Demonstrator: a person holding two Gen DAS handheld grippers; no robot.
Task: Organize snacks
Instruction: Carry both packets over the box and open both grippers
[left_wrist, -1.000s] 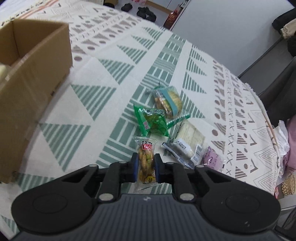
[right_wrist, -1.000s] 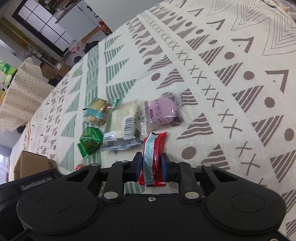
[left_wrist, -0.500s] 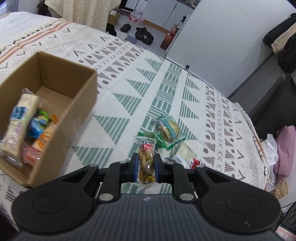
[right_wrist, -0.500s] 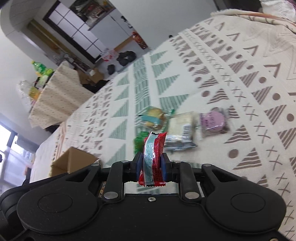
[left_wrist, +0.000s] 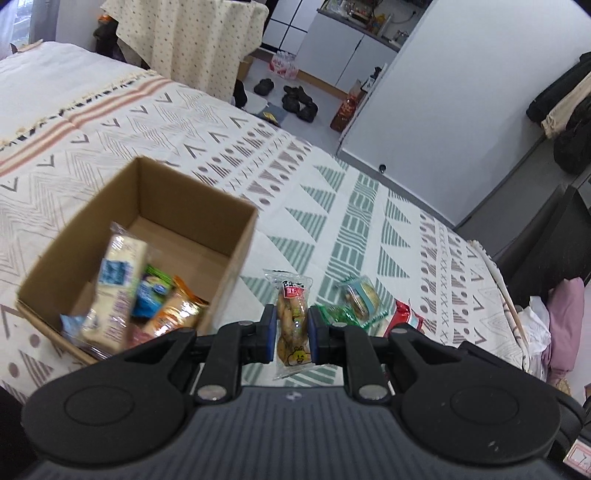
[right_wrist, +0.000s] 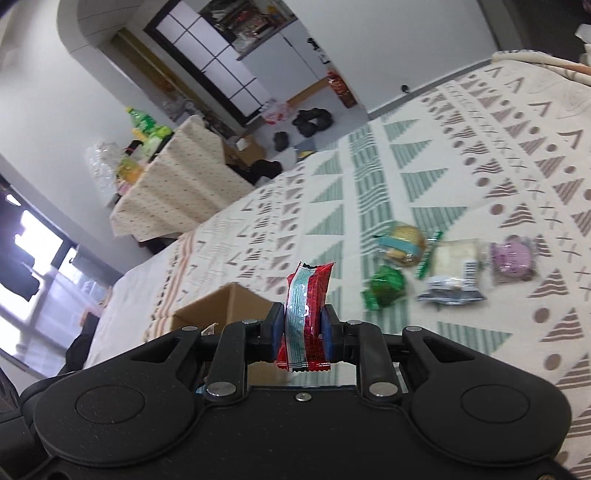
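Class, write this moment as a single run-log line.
left gripper: shut on peanut packet | right gripper: shut on red packet | cardboard box: part filled | loose snacks on cloth: four

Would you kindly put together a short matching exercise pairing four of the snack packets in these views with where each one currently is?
Column one:
1. clear packet of brown snacks
2. red packet
3. purple round snack
4. white wafer packet with blue label

Column two:
A. lying in the cardboard box
B. clamped in the left gripper
C. lying on the patterned cloth
D. clamped in the right gripper

Pairs: 1-B, 2-D, 3-C, 4-A
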